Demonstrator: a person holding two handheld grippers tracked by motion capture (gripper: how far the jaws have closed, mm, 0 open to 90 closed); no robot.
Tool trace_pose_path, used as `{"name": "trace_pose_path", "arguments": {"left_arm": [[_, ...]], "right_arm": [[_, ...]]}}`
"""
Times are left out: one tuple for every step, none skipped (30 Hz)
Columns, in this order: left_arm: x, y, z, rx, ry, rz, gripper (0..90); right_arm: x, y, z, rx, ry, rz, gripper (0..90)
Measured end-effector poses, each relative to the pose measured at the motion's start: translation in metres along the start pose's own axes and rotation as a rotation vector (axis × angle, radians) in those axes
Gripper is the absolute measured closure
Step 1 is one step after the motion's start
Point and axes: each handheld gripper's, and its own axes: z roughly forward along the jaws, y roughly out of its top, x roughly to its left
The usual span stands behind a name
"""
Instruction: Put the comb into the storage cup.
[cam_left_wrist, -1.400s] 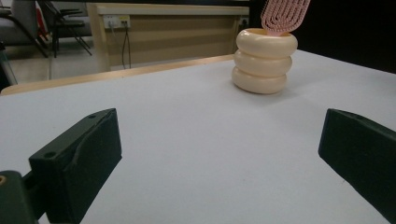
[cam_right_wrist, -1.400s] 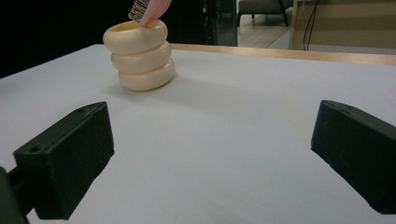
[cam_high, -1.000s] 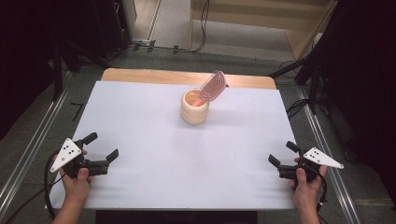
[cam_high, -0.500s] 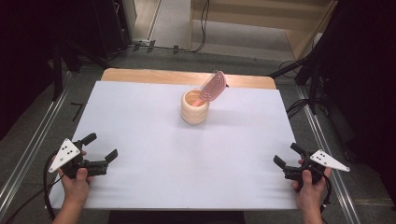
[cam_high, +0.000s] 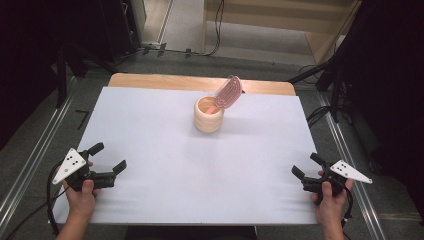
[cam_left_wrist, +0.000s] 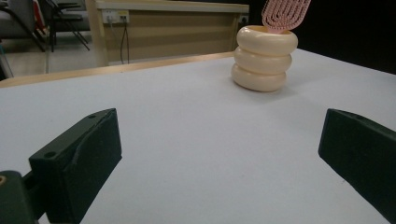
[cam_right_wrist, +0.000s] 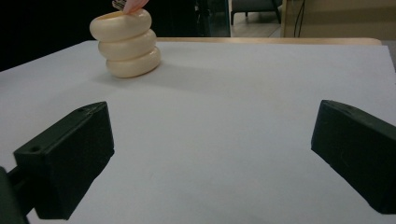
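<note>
Both grippers, left gripper (cam_high: 111, 159) and right gripper (cam_high: 306, 167), are resting jaws apart at the worktop's (cam_high: 150, 130) near corners (well clear), leaving the pink hairbrush (cam_high: 227, 93) leaning in its cream ringed holder (cam_high: 208, 116).

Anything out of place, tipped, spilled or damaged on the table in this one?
Nothing stands out. The cream ribbed holder stands upright at the far middle of the white table, with the pink hairbrush leaning out of it to the right, as a brush in a cup normally would. No spill or damage shows. Left gripper and right gripper rest open at the near corners.
</note>
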Motion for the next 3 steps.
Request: {"name": "trace_pose_path", "arguments": {"left_arm": [[0.0001,0.0,0.0001,0.002,0.001,0.001,0.0],[0.0,0.0,0.0003,0.002,0.002,0.0,0.0],[-0.0001,0.0,0.0005,0.003,0.005,-0.001,0.0]], "right_arm": [[-0.0001,0.0,0.0,0.0,-0.002,0.001,0.0],[-0.0001,0.0,0.0001,0.0,-0.003,0.002,0.0],[-0.0001,0.0001,0.0002,0.002,-0.004,0.002,0.0]]}}
